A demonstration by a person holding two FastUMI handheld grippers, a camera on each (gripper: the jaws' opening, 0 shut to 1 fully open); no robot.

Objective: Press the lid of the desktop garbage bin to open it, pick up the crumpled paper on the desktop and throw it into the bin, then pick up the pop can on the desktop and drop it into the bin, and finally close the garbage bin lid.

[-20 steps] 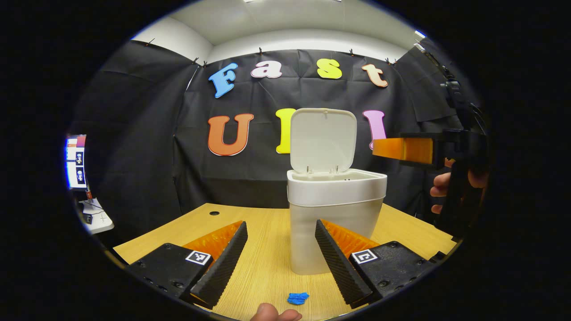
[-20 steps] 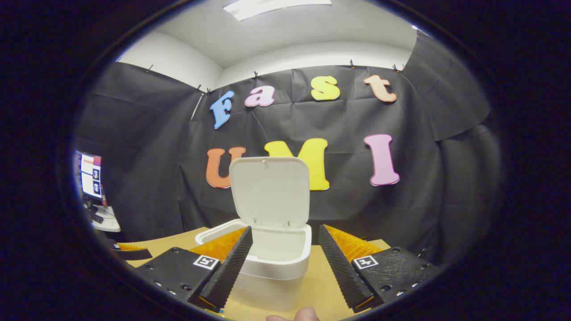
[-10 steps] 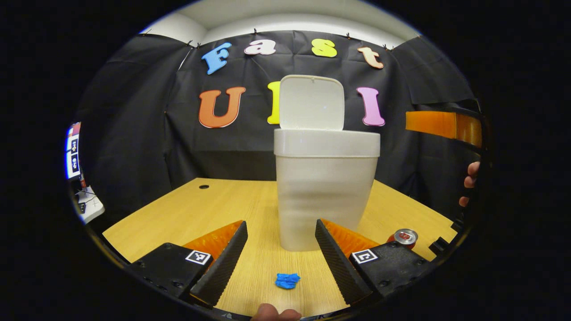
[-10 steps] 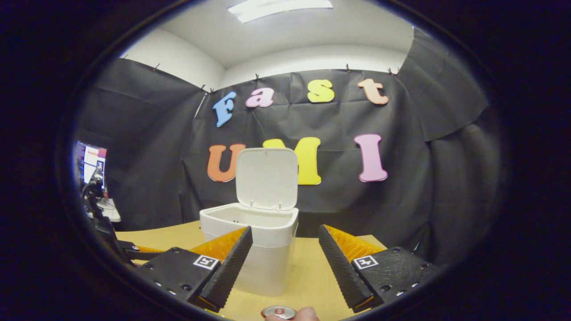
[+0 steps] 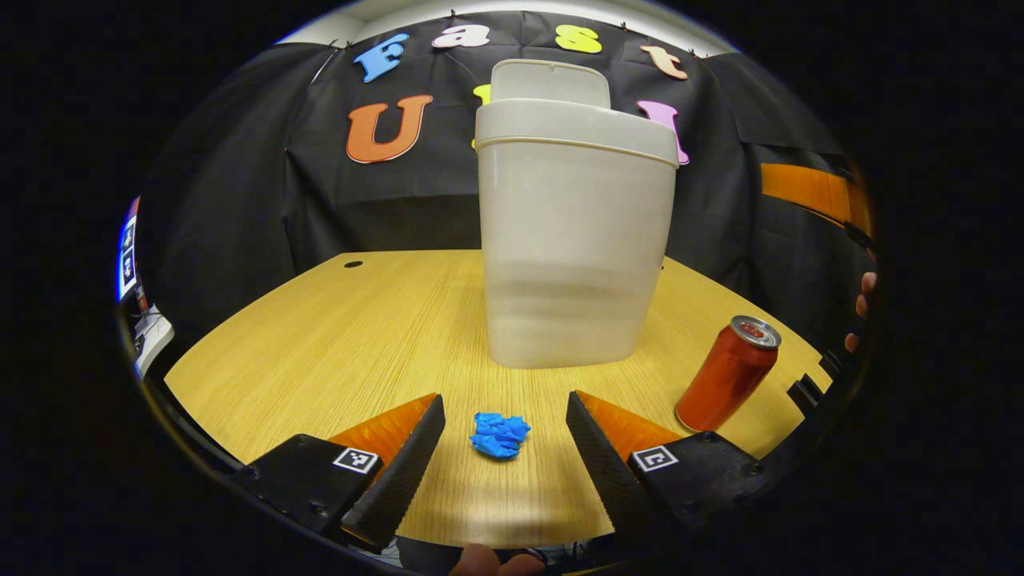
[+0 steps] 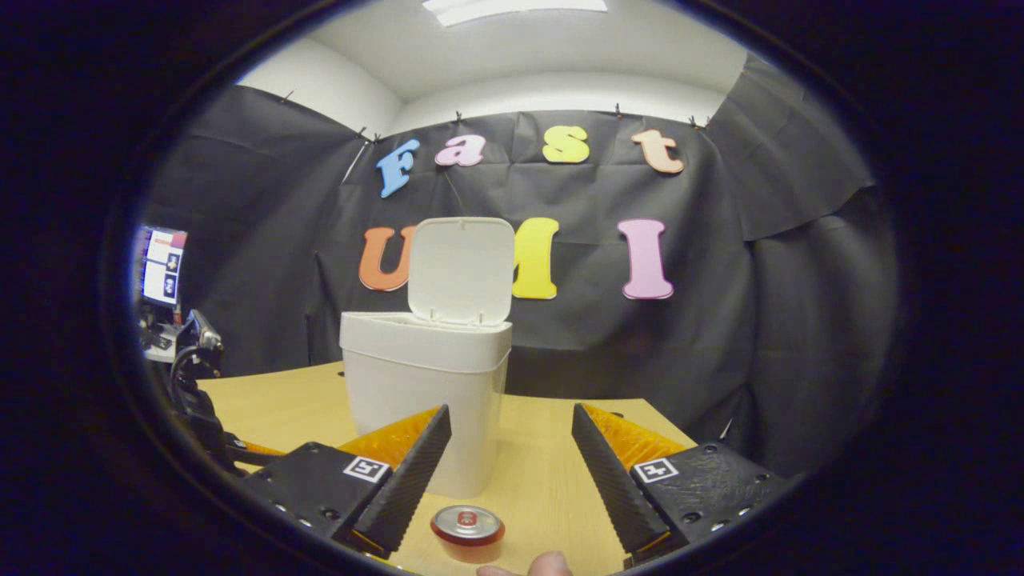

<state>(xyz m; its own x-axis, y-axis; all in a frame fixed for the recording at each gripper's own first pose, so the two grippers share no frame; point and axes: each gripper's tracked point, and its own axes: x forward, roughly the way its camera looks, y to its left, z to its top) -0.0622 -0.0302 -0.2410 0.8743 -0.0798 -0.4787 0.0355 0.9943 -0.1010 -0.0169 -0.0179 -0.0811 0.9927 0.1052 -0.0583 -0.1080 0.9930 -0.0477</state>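
The white garbage bin point(image 5: 572, 240) stands on the wooden desktop point(image 5: 336, 344) with its lid point(image 6: 462, 270) swung up. A crumpled blue paper point(image 5: 500, 434) lies on the desk in front of the bin, between the wide-apart fingers of my open left gripper point(image 5: 500, 472), which is low over the desk. A red pop can point(image 5: 726, 374) stands upright to the right of the bin. In the right gripper view the pop can point(image 6: 467, 528) sits just below and between the fingers of my open right gripper point(image 6: 510, 480), which hovers above it and holds nothing.
The left gripper point(image 6: 200, 416) shows at the left edge of the right gripper view. Part of the right gripper point(image 5: 808, 192) and the hand holding it show at the far right of the left gripper view. A monitor point(image 6: 160, 268) stands beyond the desk at the left.
My left gripper has dropped low toward the desk, bringing the blue paper between its fingers. My right gripper has pulled back from over the bin and now hangs above the pop can.
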